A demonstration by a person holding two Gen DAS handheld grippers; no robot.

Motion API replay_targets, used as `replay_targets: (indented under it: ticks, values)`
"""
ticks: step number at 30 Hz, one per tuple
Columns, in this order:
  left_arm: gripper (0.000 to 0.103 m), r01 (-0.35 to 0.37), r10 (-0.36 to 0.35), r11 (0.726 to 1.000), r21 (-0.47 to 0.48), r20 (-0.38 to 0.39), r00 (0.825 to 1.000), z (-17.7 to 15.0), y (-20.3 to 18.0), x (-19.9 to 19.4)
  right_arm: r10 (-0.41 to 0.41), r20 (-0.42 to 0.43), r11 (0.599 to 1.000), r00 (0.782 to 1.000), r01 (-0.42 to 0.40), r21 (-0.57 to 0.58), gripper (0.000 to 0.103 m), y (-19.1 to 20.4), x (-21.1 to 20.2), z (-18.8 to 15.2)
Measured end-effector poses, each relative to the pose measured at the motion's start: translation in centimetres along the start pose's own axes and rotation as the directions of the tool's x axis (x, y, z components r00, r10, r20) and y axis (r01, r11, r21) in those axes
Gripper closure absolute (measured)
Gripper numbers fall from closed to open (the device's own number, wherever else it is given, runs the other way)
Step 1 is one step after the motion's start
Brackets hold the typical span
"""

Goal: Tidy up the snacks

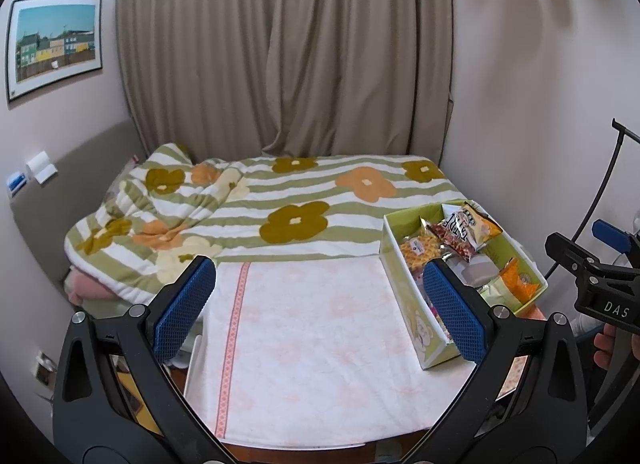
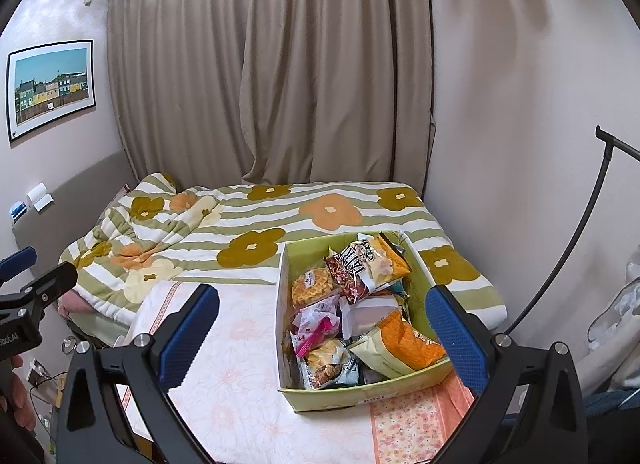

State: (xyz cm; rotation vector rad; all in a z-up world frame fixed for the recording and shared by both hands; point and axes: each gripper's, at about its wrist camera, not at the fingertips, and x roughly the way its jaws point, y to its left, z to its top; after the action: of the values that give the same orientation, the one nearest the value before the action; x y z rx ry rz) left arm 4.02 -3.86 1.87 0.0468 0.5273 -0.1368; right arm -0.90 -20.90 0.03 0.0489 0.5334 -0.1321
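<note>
A light green cardboard box stands on the white floral cloth, filled with several snack packets: a yellow chip bag, an orange bag, a waffle cookie pack and a nut mix pack. My right gripper is open and empty, held above the near left part of the box. My left gripper is open and empty over the bare cloth, left of the box. The right gripper's body shows at the right edge of the left wrist view.
A bed with a green striped flower blanket lies behind the cloth. Beige curtains hang at the back, and a framed picture is on the left wall. A black curved stand rises at the right.
</note>
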Motion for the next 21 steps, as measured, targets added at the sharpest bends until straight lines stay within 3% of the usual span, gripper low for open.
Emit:
replay_targets:
  ticks: [21]
  values:
    - [0.0, -0.008, 0.008, 1.0, 0.013, 0.002, 1.0, -0.34, 0.46, 0.16, 0.0, 0.0, 1.0, 1.0, 0.0, -0.002, 0.0, -0.03, 0.05, 0.09]
